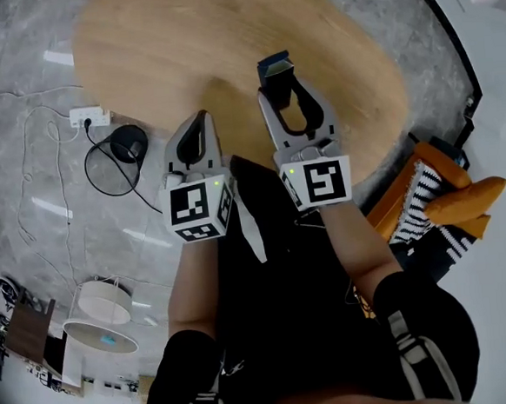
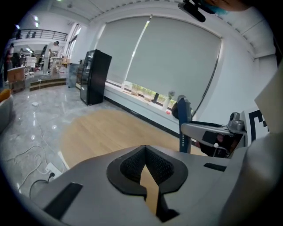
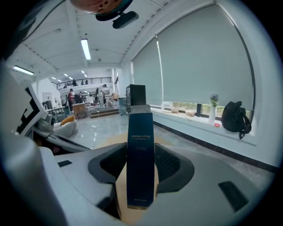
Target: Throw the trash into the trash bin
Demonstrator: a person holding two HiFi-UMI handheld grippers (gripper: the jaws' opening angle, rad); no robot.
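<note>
Over the wood floor (image 1: 179, 37), pinching the box (image 3: 140, 159) upright in the right gripper (image 1: 283, 88) for binning, with the left gripper (image 1: 198, 123) pressed together, empty.

In the head view, the box (image 1: 275, 65) shows only its top end past the right gripper (image 1: 281, 85); its finer print is unreadable.

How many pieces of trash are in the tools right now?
1: a dark box, upright, clamped in the right tool. The left tool is shut on nothing.
</note>
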